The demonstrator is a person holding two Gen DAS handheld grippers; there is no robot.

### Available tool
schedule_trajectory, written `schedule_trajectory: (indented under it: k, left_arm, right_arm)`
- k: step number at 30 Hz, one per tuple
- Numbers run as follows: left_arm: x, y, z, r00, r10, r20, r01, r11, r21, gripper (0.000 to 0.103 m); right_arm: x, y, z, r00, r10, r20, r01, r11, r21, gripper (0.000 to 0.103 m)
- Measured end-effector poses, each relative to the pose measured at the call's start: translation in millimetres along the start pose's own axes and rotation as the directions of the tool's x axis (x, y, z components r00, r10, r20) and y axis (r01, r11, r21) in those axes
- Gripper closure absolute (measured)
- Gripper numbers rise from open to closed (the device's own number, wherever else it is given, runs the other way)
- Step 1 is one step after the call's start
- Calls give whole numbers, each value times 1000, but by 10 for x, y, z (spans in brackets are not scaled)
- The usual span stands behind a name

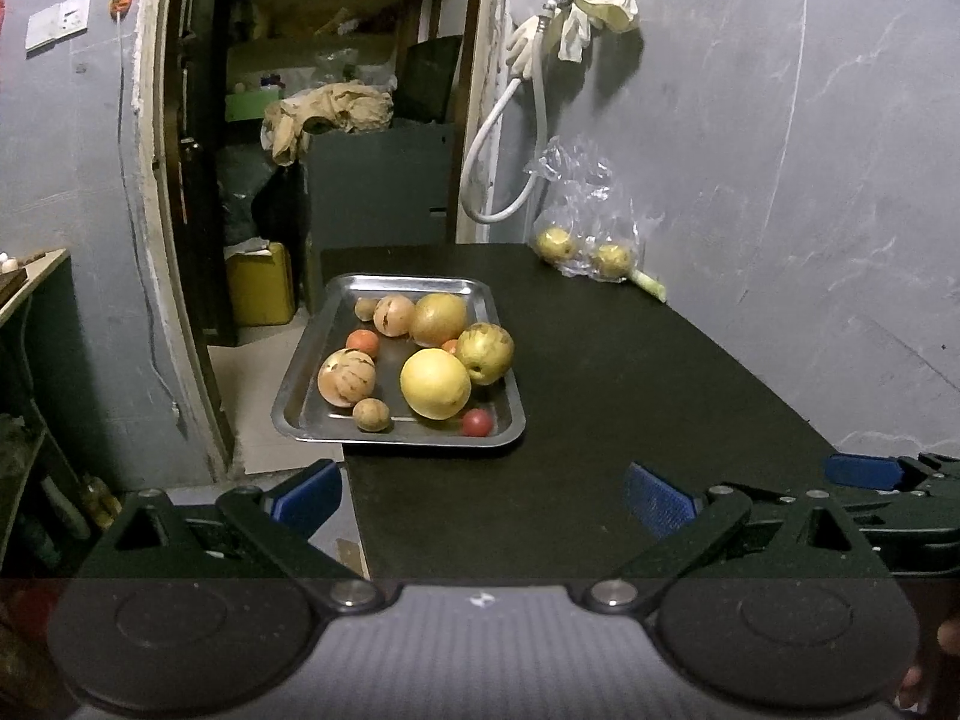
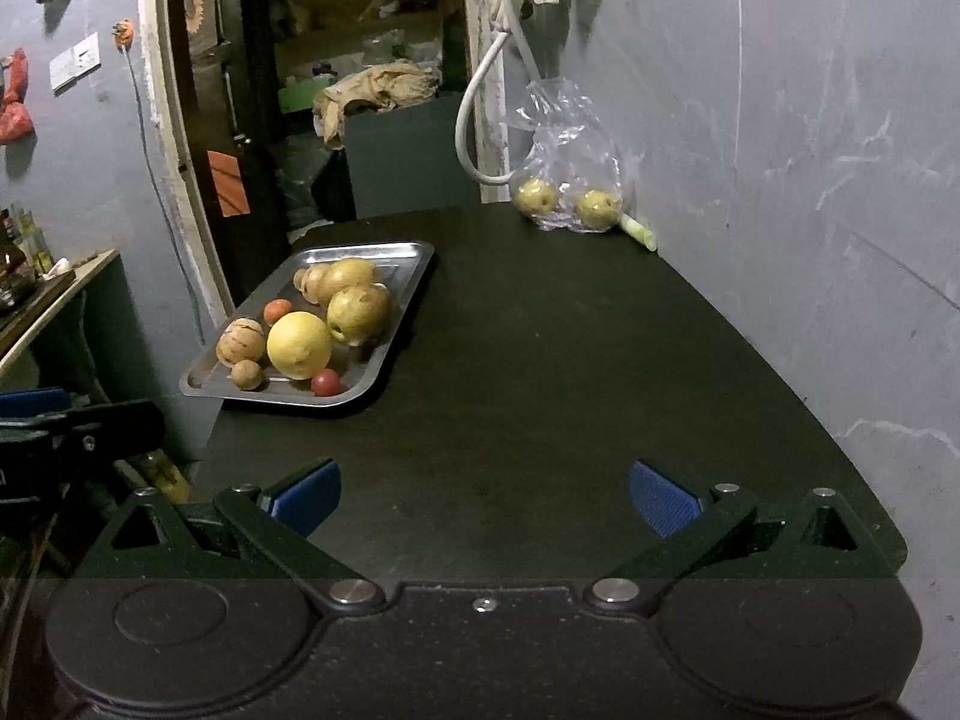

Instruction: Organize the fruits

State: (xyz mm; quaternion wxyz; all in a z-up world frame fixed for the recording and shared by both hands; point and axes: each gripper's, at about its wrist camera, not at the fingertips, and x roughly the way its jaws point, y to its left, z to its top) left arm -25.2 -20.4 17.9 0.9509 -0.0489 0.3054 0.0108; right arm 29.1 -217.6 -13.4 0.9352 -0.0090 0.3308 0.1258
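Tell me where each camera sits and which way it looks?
Left wrist: sits on the left gripper, faces the steel tray of fruit on the black table; its blue-padded jaws are open, and the right gripper peeks in.
Right wrist: sits on the right gripper, looks across the table; jaws open, left gripper at the edge.
Both show the tray and the clear plastic bag of pears.

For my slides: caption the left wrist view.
Open left gripper faces a steel tray of fruit on a black table; bagged pears behind.
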Motion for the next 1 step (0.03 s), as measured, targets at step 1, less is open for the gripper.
schedule_trajectory:
  k: [1]
  left_arm:
    - [32, 8, 13, 1000, -2, -6, 2, 1000, 2, 0]
  right_arm:
    - [15, -7, 3, 1000, -3, -3, 3, 1000, 4, 1]
